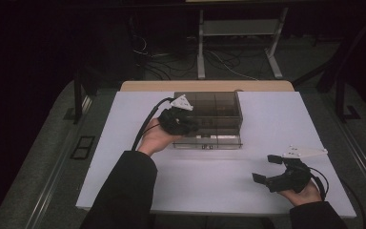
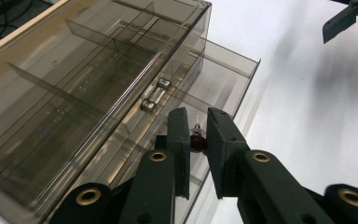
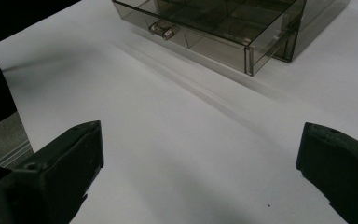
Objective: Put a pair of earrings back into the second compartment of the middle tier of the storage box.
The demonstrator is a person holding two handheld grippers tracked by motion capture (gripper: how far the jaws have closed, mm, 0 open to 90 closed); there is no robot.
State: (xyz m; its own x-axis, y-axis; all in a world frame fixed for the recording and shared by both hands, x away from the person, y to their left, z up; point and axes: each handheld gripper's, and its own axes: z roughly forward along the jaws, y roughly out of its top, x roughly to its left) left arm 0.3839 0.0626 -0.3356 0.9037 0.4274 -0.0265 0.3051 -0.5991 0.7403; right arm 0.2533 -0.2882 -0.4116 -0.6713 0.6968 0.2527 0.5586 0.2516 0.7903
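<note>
Left hand (image 1: 155,138): comes in from the bottom left of the high view in a dark sleeve and rests at the left front corner of the box.
Left gripper (image 1: 178,121): held against the left end of the box; in the left gripper view its jaws are clamped on a small dark red object with a thin metal tip (image 2: 197,139), right over the pulled-out drawer.
Drawer box (image 1: 214,114): smoky transparent plastic with inner dividers, standing on the white table (image 1: 124,143) toward its far side, about mid-width.
Drawer (image 3: 223,44): the lower one, drawn part of the way out toward the person, with a small clear handle (image 3: 162,31) on its front.
Right gripper (image 1: 269,169): well apart from the box, near the front right of the table; its jaws stand wide apart with nothing between them, bare table beneath in the right gripper view.
Right hand (image 1: 307,193): holds that gripper from below at the bottom right edge of the high view.
</note>
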